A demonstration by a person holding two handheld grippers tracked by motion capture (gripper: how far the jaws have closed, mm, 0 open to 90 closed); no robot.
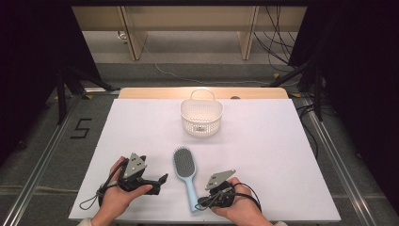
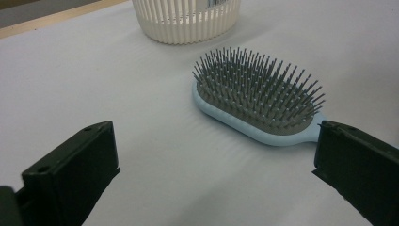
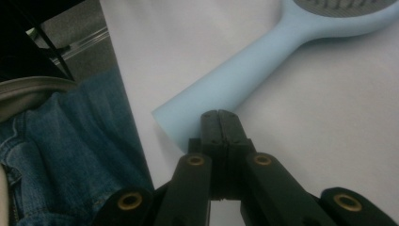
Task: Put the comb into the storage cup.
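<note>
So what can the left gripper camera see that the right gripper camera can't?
The left gripper view has the white basket and the hairbrush's grey bristles, seen between the left gripper's wide-open jaws. The right gripper view has the brush's handle end, the right gripper shut right at it, and blue jeans past the table edge. Both have the light blue hairbrush on the white table.

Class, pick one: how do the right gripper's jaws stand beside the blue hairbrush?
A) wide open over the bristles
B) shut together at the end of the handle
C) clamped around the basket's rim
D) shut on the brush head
B: in the right gripper view the right gripper has its jaws pressed together with nothing between them, at the handle end of the hairbrush.
</note>
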